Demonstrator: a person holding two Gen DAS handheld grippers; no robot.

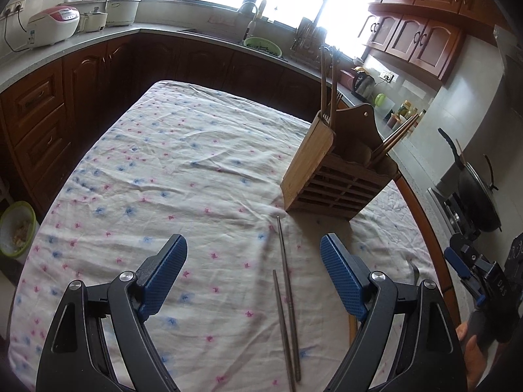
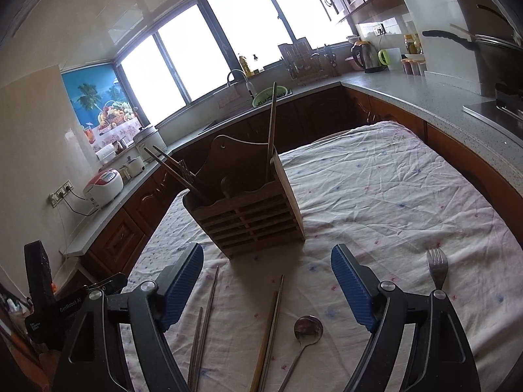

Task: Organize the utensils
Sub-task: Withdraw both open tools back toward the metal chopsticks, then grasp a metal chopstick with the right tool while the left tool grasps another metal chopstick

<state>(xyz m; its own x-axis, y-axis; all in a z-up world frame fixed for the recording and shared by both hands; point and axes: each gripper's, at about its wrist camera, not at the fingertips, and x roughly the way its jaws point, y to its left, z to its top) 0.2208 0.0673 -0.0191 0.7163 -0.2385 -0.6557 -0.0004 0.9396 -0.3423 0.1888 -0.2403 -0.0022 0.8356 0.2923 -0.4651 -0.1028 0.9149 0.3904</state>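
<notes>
Both hand-held grippers are hanging over the cloth-covered table, each with its jaws spread wide and nothing between the pads. The left hand-held gripper is tilting down at a pair of metal chopsticks lying flat on the cloth. Their long axis is running almost straight away from the gripper, toward the wooden utensil holder, and the pair sits a little right of the midline between the jaws, nearer the right finger. Because the jaws are closing across that axis, the sticks look well lined up for a pinch from the sides; the gripper would only need to drop onto them.

The right hand-held gripper is facing the same holder from the other side. Between its jaws lie a wooden pair of chopsticks and a spoon, both pointing roughly away from it, with the bowl of the spoon at the far end. A fork is lying outside its right finger, tines away. The metal pair sits just by its left finger, so the left hand is the nearer one for those.

The holder is standing upright, already carrying a few long wooden utensils.
</notes>
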